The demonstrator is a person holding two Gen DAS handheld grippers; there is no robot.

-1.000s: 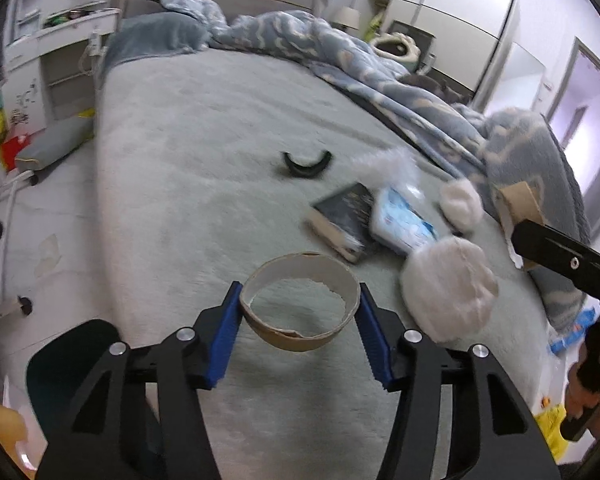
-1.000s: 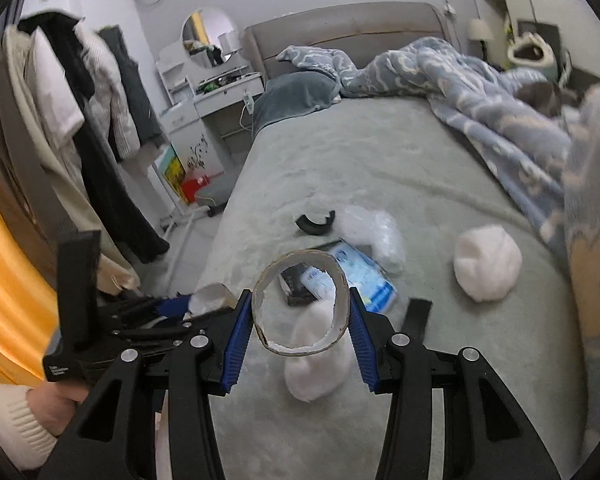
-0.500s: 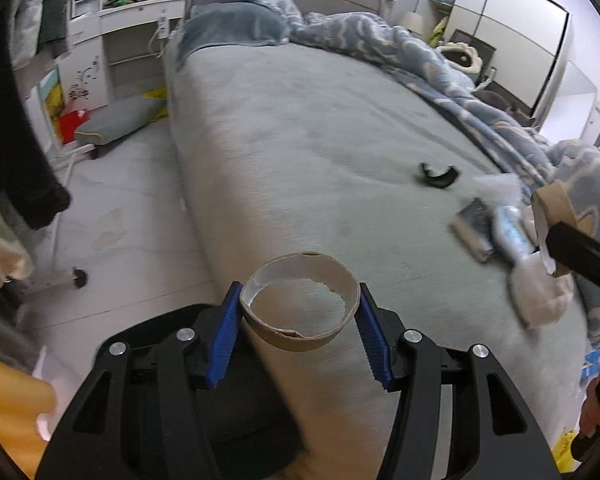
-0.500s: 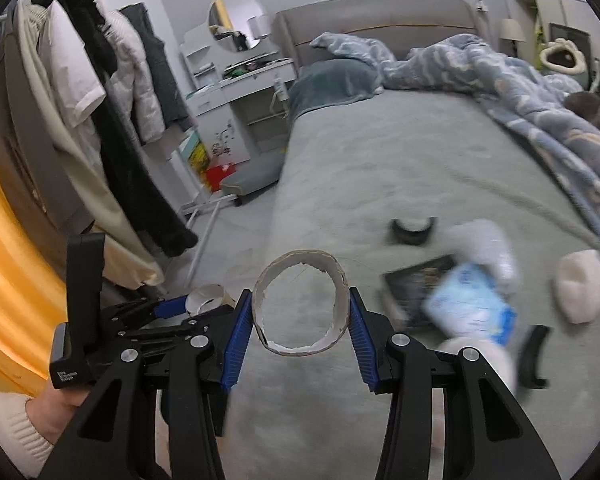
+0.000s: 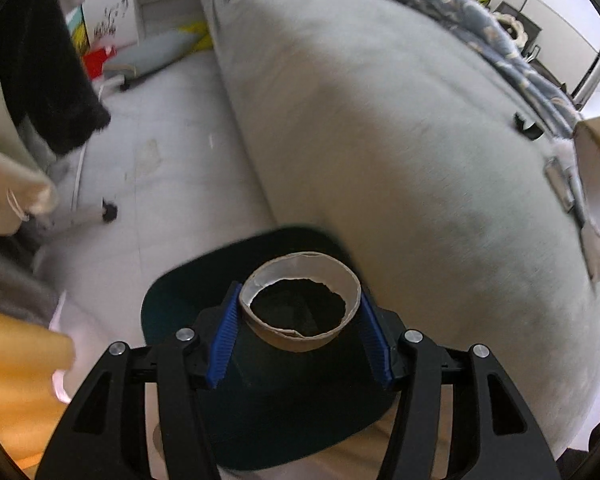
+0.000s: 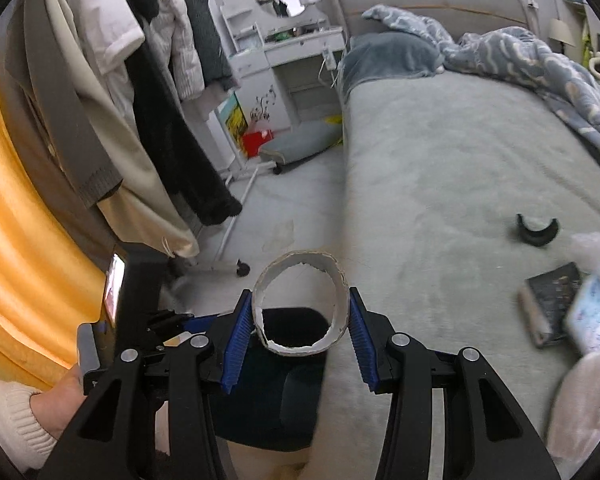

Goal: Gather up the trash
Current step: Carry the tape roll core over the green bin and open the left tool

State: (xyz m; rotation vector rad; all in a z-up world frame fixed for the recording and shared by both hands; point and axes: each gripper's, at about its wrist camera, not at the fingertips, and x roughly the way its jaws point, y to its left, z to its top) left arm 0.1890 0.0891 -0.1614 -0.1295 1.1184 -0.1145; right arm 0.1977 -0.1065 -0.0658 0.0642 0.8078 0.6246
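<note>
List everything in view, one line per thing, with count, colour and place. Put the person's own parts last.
cardboard tube: two, tan with white lining, one clamped in each claw
bin: one, dark, on the floor beside the bed, under the left tube
bed: one, grey cover, right of the floor
blanket: one, blue patterned, bunched at the bed's far side
curved black piece: one, black, on the bed
book: one, dark, on the bed near its edge
blue-and-white packet: one, beside the book
hanging clothes: several, black, cream, white, on the left
left claw: one, black with blue pads
right claw: one, black with blue pads
</note>
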